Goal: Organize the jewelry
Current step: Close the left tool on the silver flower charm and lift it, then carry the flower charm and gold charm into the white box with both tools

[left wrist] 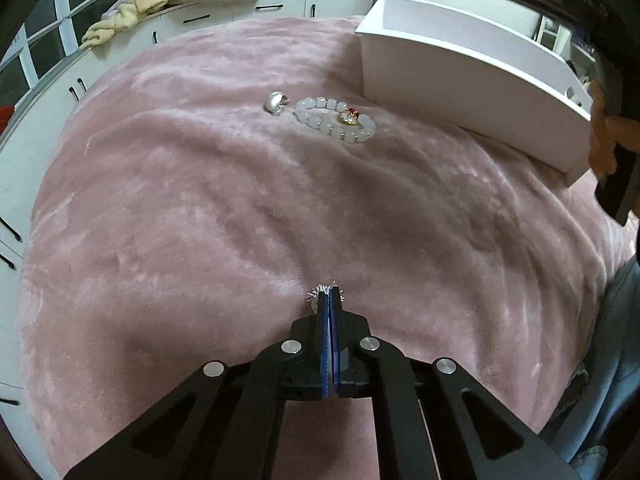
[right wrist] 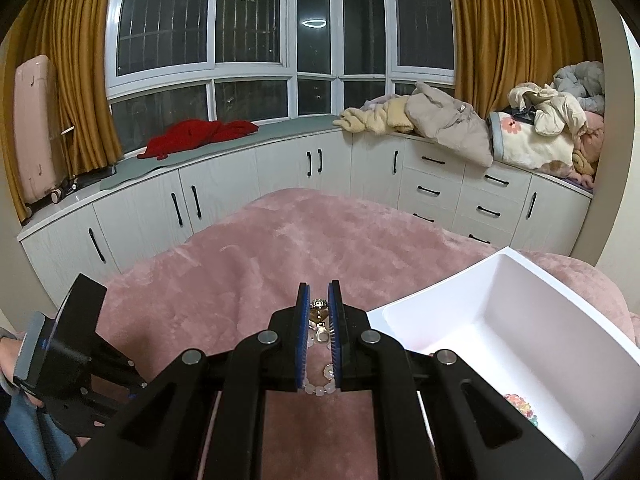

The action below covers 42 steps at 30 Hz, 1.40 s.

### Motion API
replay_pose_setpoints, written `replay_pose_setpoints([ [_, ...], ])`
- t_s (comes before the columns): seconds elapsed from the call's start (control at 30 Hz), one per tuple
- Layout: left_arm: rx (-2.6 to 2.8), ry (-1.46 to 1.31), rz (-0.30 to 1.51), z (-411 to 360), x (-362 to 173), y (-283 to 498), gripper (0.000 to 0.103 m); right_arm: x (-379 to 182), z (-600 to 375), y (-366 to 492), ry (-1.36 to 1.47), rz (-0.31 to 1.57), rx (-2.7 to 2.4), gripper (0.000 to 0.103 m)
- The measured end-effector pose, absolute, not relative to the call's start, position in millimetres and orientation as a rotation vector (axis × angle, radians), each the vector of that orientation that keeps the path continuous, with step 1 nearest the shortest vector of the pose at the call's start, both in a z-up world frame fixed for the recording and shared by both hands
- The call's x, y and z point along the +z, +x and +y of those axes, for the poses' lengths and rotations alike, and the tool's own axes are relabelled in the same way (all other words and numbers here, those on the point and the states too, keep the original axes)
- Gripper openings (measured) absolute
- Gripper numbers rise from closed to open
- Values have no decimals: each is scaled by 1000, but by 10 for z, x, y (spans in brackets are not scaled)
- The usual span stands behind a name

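In the left wrist view my left gripper [left wrist: 329, 294] is shut on a small silver sparkly piece of jewelry [left wrist: 319, 291] that sticks out at its tips, above the pink blanket [left wrist: 200, 200]. A white bead bracelet [left wrist: 336, 119] with a gold and red charm lies ahead, with a silver earring [left wrist: 276, 102] just left of it. The white box [left wrist: 460, 80] stands at the right. In the right wrist view my right gripper [right wrist: 319, 294] is shut on a gold pendant with a sparkly top [right wrist: 320, 318], and a pale flower-bead chain [right wrist: 320, 384] hangs between the fingers.
The white box [right wrist: 500, 320] holds a colourful bead piece [right wrist: 520, 406] at its near end. White cabinets [right wrist: 280, 176] with piled clothes ring the bed. The left gripper's body [right wrist: 68, 352] shows at lower left in the right wrist view.
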State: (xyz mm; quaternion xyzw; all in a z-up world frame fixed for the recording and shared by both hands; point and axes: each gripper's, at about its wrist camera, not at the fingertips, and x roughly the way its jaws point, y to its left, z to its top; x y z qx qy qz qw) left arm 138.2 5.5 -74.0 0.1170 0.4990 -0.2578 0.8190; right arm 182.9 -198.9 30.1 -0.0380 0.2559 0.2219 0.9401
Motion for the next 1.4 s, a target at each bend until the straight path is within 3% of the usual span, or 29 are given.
replay_pose_setpoints([
  [0.07, -541, 279, 1066, 8, -760, 1366, 13, 327, -2004, 1816, -75, 520, 453, 10],
  [0.1, -534, 294, 1065, -16, -773, 1359, 29, 336, -2017, 1813, -73, 518, 453, 10],
  [0.13, -531, 312, 1067, -37, -796, 1353, 35, 345, -2026, 1809, -71, 516, 454, 10],
  [0.27, -528, 329, 1073, -42, -837, 1346, 34, 371, -2038, 1801, -67, 510, 456, 10],
  [0.37, -502, 318, 1076, 2, -844, 1389, 21, 399, -2058, 1784, -64, 505, 459, 10],
  [0.9, -459, 291, 990, -41, -583, 1399, 21, 679, -2294, 1670, -12, 470, 467, 10],
  [1.4, -486, 194, 876, -454, 303, 1668, 21, 1050, -2979, 1646, 96, 484, 449, 10],
])
